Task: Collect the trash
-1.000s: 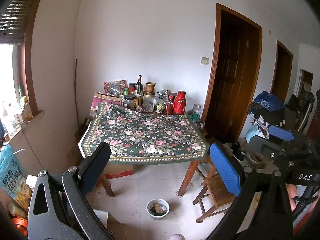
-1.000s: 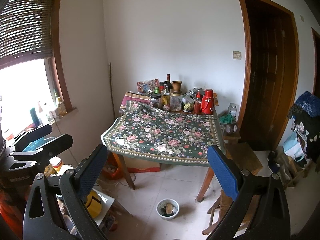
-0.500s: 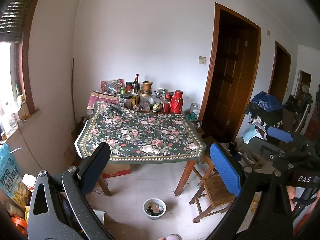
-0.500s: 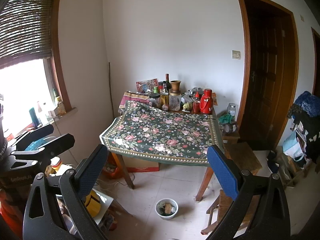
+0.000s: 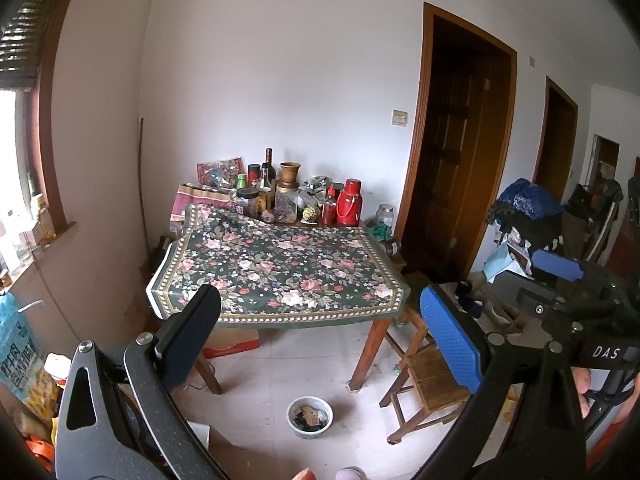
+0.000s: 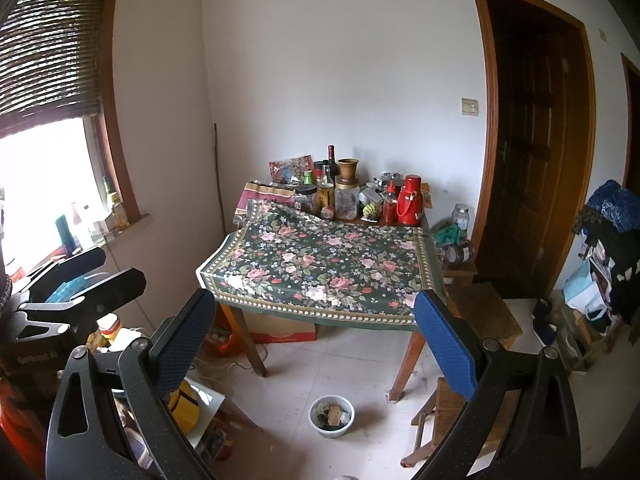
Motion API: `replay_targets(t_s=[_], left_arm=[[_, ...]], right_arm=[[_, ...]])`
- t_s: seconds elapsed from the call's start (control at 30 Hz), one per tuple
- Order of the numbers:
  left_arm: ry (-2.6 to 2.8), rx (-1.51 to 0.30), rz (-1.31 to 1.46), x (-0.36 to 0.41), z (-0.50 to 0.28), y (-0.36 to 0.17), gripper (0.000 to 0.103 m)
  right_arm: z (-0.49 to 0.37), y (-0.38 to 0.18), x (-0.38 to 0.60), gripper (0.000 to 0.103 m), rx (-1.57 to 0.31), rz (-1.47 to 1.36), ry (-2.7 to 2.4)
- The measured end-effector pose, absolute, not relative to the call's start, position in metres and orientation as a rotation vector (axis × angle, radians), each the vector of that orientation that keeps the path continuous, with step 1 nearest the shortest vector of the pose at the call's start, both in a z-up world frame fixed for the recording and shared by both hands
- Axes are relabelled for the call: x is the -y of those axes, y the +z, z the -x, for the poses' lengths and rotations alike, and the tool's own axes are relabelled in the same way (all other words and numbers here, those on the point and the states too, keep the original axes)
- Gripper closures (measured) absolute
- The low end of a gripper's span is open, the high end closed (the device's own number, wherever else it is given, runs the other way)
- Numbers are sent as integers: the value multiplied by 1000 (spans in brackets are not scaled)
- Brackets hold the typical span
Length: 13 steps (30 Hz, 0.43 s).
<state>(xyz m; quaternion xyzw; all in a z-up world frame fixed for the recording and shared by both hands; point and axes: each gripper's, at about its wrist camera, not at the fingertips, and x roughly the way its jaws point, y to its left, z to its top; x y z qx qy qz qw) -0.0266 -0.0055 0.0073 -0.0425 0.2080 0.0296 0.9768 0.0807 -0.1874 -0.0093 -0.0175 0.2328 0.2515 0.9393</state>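
Left wrist view shows my 2 grippers, left gripper [image 5: 320, 344] and right gripper [image 6: 316, 344], spread wide and empty, trash in the floor bowl [image 5: 310, 416] near the table [image 5: 280, 268], whose leg I might clip.

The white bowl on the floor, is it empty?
No, the white bowl on the floor holds dark scraps and a brownish piece.

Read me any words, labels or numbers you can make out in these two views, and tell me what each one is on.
"DAS": on the right gripper body, in the left wrist view.
Left gripper body lettering: too blurred.
Blue bag print: unreadable.
Red thermos mark, bottle labels: too small.
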Motion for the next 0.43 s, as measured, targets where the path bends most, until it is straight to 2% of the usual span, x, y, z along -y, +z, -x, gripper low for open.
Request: replay_targets(t_s=[0.43], left_arm=[[38,-442,71,10,8,1,2]], right_arm=[[-99,-17,177,4,-511,40,497]])
